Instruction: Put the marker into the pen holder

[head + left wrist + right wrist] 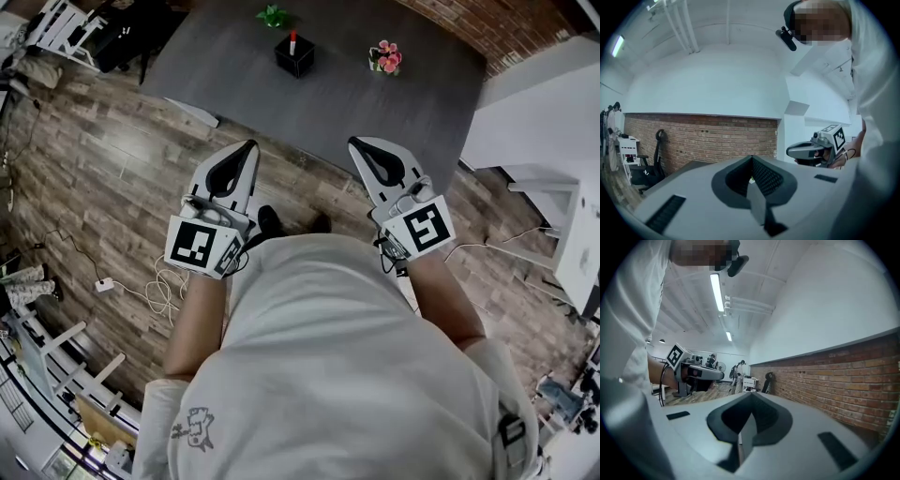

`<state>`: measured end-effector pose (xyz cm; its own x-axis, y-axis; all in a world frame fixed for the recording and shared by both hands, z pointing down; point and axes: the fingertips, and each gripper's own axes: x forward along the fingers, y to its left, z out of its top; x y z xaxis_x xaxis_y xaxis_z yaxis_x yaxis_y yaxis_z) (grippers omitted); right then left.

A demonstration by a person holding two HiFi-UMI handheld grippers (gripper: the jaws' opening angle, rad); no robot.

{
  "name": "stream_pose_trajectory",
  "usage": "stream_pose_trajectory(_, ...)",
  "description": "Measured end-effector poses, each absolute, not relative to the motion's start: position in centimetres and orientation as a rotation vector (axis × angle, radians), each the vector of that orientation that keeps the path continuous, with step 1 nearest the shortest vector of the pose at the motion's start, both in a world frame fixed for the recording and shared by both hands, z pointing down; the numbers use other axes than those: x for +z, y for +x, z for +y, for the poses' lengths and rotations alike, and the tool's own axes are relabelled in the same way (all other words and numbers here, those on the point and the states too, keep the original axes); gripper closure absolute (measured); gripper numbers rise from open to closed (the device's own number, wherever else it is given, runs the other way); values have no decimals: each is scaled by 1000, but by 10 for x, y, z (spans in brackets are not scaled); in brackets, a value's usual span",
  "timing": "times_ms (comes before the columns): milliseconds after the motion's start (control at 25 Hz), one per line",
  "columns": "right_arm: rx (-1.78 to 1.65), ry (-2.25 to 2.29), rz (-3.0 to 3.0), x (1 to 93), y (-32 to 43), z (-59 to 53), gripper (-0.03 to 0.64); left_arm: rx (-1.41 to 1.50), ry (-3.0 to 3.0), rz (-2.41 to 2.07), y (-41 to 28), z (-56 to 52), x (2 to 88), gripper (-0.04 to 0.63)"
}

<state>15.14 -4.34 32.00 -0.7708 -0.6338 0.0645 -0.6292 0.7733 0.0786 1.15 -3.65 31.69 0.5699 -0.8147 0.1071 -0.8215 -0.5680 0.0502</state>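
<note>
A black pen holder (pixel 293 56) stands on the dark grey table (pixel 225 75) at the top of the head view, with a red-and-white marker (pixel 292 41) upright in it. Both grippers are held close to the person's body, over the wooden floor and short of the table's near edge. My left gripper (pixel 249 145) is shut with nothing in it, and so is my right gripper (pixel 355 142). In the left gripper view the shut jaws (pixel 751 157) point at a brick wall, and the right gripper (pixel 808 150) shows beside them. The right gripper view shows its tip (pixel 751 393) shut too.
On the table a small green plant (pixel 273 15) sits behind the holder, with pink flowers (pixel 384 56) to its right. A white desk (pixel 539 122) stands at the right. White cables (pixel 155 286) lie on the floor at the left, and a white chair (pixel 64 28) is at the far left.
</note>
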Motion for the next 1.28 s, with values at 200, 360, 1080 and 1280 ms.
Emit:
stream_pose_trajectory(200,-50,1033,-2873,326,160,-30,612,110,2708,-1421,14,-24,311,584)
stream_pose_trajectory(360,-62,1068,-2871,319,155,-17,612,100,2730,-1399,10,-12,309,584)
stream_pose_trajectory(1080,-113,1190,-2810,318,63,88,612,115,2796,-1240,-79,78,320,584)
stream_pose_trajectory(1280,-100,1215,-2801,317,36,116,612,96,2800,-1222,-105,105,321,584)
